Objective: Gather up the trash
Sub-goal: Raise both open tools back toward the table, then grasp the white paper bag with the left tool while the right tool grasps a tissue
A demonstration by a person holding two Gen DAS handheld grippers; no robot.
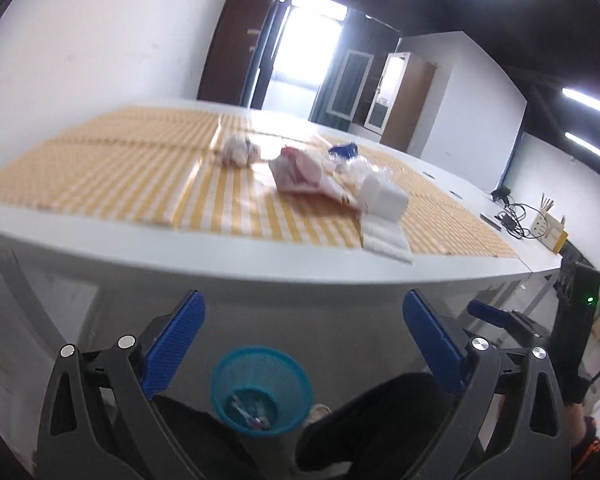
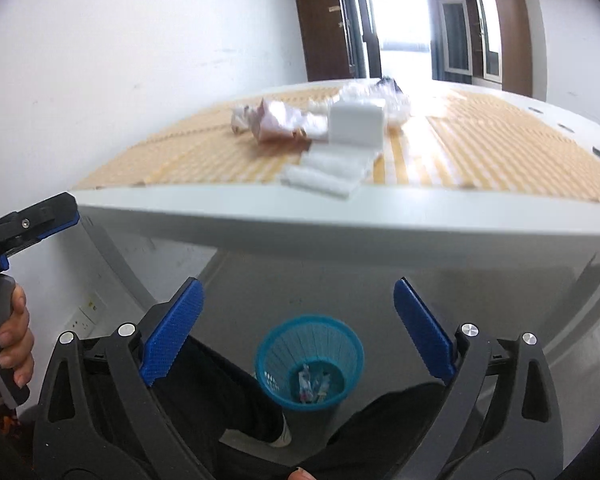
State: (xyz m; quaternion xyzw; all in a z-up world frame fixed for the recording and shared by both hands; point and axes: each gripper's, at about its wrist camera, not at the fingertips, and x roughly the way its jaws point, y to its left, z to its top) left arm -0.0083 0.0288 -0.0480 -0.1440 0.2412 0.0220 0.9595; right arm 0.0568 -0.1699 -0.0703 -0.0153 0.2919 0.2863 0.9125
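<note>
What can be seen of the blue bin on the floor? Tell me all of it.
The bin is a small teal-blue basket of what looks like slotted plastic, round, wider at the rim than the base. It stands upright on the floor below the table's near edge, between the person's legs. A few crumpled wrappers lie at its bottom; most of it is unfilled. Nothing else visibly touches it.

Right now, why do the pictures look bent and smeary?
Left wrist view: fisheye lens bends the table edge; the trash is motion-blurred, the window blown out. Right wrist view: same curving and blur, with window glare washing over the tablecloth.
</note>
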